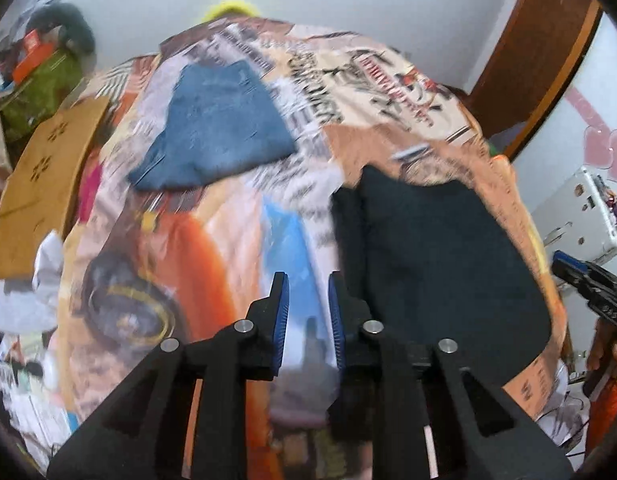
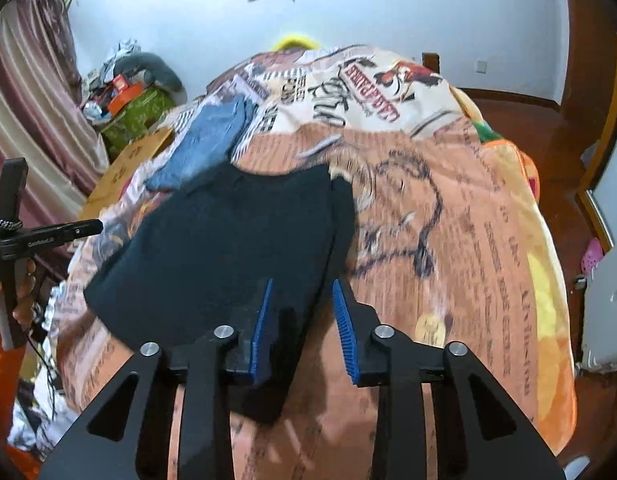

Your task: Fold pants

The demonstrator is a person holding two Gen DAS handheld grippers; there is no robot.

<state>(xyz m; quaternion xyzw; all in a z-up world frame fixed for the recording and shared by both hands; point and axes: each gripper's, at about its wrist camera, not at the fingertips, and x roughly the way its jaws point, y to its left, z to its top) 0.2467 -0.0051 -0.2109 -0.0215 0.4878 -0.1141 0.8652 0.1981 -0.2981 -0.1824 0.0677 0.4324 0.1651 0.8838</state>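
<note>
At the far left of the bed [image 1: 212, 240], a pair of blue jeans [image 1: 216, 128] lies folded on the printed bedspread, well apart from the work. The left gripper [image 1: 307, 320] hovers over the bedspread just left of the dark pants [image 1: 444, 272], its fingers spread and holding nothing. The dark pants lie flat in the middle of the bed, near the front edge, looking already folded into a compact rectangle (the motion blur hides any seams or waistband). Further right, the right gripper [image 2: 302, 332] hangs above the near right corner of the dark pants [image 2: 228, 248], fingers likewise parted and empty; whether they touch the cloth I cannot tell.

If another fold is meant, each gripper should probably pinch a near corner through all layers, lift both evenly, and carry them to the far edge so the corners meet squarely. An uneven lift would likely skew the stack or drag the bedspread.
</note>
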